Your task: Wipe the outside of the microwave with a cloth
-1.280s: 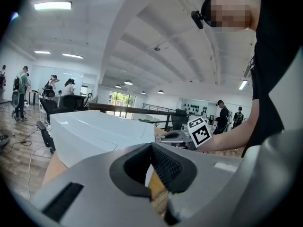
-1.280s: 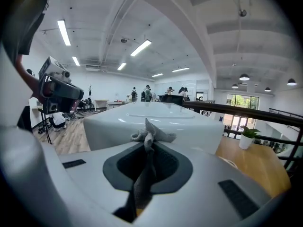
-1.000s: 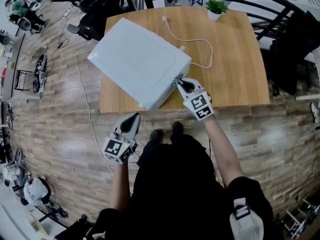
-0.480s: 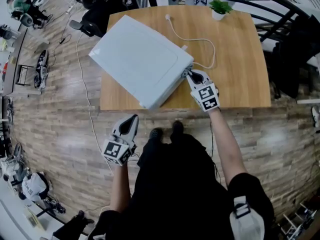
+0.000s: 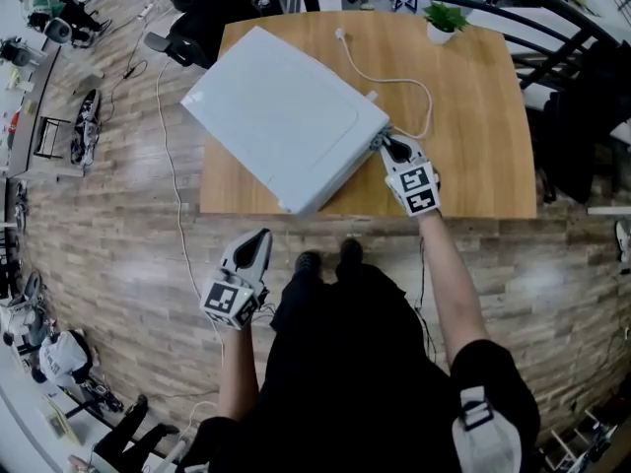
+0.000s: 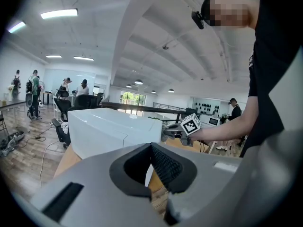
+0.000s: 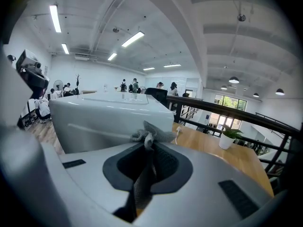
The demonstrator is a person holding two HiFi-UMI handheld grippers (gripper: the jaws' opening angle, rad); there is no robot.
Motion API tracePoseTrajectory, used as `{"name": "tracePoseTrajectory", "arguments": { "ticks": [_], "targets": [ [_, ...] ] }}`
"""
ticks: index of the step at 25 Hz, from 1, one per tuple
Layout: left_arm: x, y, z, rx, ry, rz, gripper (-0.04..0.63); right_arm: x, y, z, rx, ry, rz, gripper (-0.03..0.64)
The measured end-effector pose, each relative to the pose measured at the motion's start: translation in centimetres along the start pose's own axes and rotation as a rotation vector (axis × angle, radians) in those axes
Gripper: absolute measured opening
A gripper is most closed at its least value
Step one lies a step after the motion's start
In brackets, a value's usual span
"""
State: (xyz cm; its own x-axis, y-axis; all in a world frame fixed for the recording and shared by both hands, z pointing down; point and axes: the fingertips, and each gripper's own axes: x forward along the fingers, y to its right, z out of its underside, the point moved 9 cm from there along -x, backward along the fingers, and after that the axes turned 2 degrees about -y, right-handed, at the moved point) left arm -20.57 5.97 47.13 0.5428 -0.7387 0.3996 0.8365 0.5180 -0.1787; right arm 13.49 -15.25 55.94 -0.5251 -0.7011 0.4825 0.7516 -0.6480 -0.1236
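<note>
Cloth [image 7: 147, 136] sits pinched in your right tool [image 5: 387, 146], which has slid farther back along the microwave [image 5: 281, 116] side since a second ago; the bunched end lies against the white wall near the rear corner. Your left tool [image 5: 258, 239] stays low, off the bench [image 5: 473, 126] edge, jaws pressed together on nothing, well apart from the microwave.

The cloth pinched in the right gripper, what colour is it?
Grey. The crumpled grey cloth shows best in the right gripper view.
</note>
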Motion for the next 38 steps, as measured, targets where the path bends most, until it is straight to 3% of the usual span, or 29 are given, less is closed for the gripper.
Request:
{"name": "tracePoseTrajectory", "arguments": {
  "ticks": [19,38],
  "targets": [
    [0.2,0.2,0.1,-0.006,0.007,-0.006,0.000,0.4,0.5,0.7,0.007,-0.015,0.007,0.021],
    [0.5,0.1,0.2,-0.009,0.004,-0.010,0.000,0.8,-0.4,2.0,0.084,-0.007,0.005,0.020]
  ]
}}
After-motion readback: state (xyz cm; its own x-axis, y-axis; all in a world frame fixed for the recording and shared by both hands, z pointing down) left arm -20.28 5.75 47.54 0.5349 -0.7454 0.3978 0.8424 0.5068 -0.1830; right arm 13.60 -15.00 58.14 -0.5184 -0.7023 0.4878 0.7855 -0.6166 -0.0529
